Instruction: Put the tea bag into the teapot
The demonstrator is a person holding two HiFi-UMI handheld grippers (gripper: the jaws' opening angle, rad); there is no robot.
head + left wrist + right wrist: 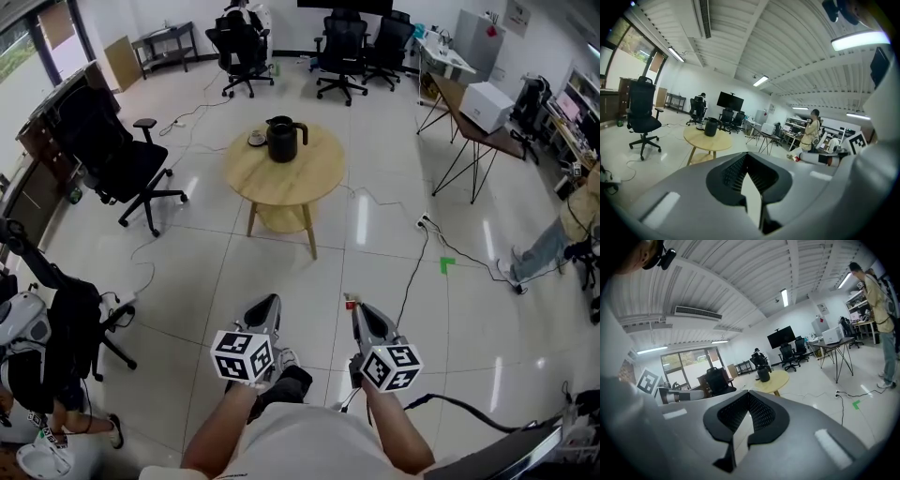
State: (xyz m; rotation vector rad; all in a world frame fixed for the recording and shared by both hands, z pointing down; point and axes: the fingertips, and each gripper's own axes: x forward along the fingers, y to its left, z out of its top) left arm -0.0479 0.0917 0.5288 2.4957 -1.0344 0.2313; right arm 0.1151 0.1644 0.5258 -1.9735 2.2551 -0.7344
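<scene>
Near the person's body, the left claw (269, 302) and the right claw (355, 308) are both fully closed, with nothing held. Well ahead, on the round wooden surface (309, 183), the black teapot (283, 139) stands upright beside a small dish (256, 140). The tea bag cannot be made out.

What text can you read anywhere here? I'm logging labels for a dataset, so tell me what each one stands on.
No text can be read.
Left cube, right cube: black-and-white patterns, no letters.
Wall notice: too small to read.
Teapot: no label visible.
</scene>
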